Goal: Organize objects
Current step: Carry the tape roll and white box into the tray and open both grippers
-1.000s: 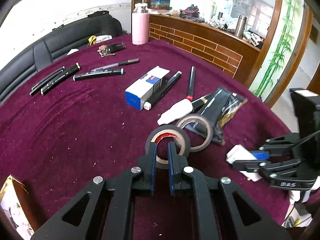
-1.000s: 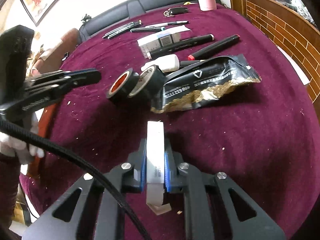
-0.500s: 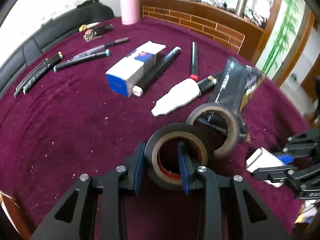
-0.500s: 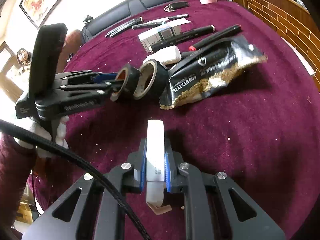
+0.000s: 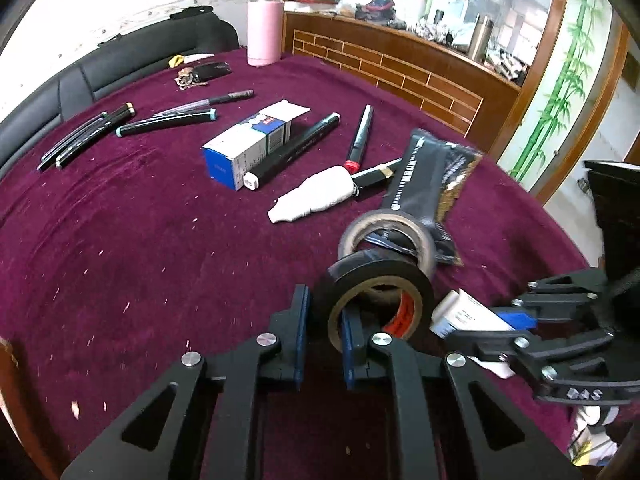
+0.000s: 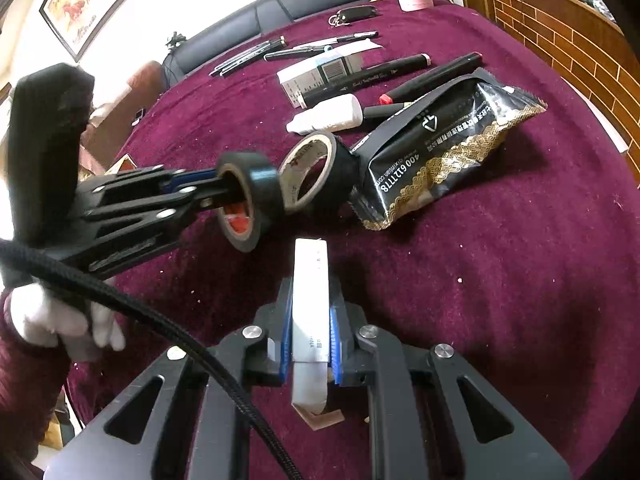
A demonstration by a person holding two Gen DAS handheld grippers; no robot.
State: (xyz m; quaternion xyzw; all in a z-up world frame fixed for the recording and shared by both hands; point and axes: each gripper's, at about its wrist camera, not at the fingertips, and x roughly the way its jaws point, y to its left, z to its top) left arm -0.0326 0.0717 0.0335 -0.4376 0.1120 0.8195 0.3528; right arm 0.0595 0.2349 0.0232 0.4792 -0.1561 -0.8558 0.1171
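Note:
My left gripper (image 5: 325, 314) is shut on the wall of a black tape roll (image 5: 380, 280) with a red inner core and holds it tilted, just above the maroon tablecloth (image 5: 140, 240). The same roll (image 6: 256, 200) shows in the right wrist view, lifted beside a second tape roll (image 6: 320, 168) that leans on a black and gold packet (image 6: 444, 144). My right gripper (image 6: 310, 312) is shut on a small white box (image 6: 310, 280), held upright above the cloth, to the right of the left gripper (image 6: 224, 192).
A blue and white box (image 5: 248, 148), several black markers (image 5: 296, 148), a white glue bottle (image 5: 316, 196), pens (image 5: 84, 132), keys (image 5: 200, 74) and a pink flask (image 5: 263, 28) lie farther back. A black sofa (image 5: 120, 72) and a wooden counter (image 5: 400, 64) border the table.
My left gripper closed on the black tape roll's wall and lifted it off the cloth, tilting it up. The right gripper kept hold of the white box and barely moved.

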